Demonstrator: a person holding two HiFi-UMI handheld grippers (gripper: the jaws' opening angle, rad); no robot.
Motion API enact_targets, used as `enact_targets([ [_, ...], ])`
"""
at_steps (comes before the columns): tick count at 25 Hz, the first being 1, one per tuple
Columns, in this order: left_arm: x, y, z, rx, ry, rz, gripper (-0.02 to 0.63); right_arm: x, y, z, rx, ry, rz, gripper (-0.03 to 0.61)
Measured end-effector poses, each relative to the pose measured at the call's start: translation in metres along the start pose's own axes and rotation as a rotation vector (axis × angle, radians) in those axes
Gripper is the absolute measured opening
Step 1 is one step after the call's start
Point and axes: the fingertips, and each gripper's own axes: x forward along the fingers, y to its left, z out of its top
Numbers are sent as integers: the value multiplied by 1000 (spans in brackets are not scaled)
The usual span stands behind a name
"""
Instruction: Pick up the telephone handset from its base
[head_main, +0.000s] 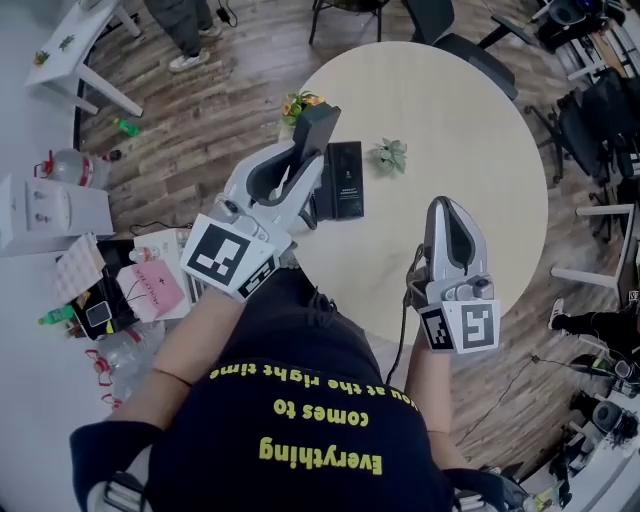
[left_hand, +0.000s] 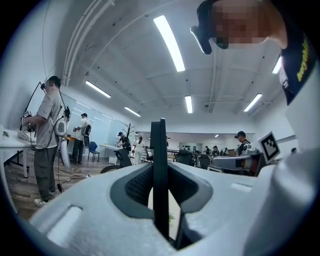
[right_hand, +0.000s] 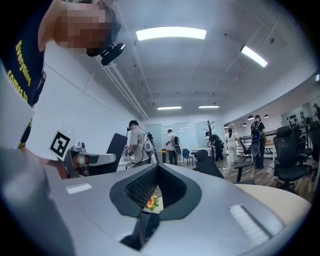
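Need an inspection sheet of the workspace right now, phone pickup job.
Surface: round beige table.
Job's things: black telephone handset off its base, held above the table; base lies flat on the table.
Clutter: small orange flower plant, small green plant.
Grippers: left gripper shut on the handset; right gripper shut, empty.
Cables: black cable hangs below the right gripper; thin cable on the floor.
Surroundings: wood floor, office chairs, white side table, a person's legs.

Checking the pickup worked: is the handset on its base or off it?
Off. The handset is clamped in the left gripper, apart from the base lying on the table.
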Motion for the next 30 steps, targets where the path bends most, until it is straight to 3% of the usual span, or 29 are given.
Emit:
enact_targets([
  [9, -12, -3, 43, 27, -59, 2, 80, -12, 11, 55, 14, -101, 9, 11],
  [18, -24, -4, 71, 33, -119, 2, 80, -15, 11, 66, 17, -132, -10, 11],
  [30, -33, 3, 68, 12, -111, 18, 80, -19, 15, 65, 17, -136, -20, 12],
])
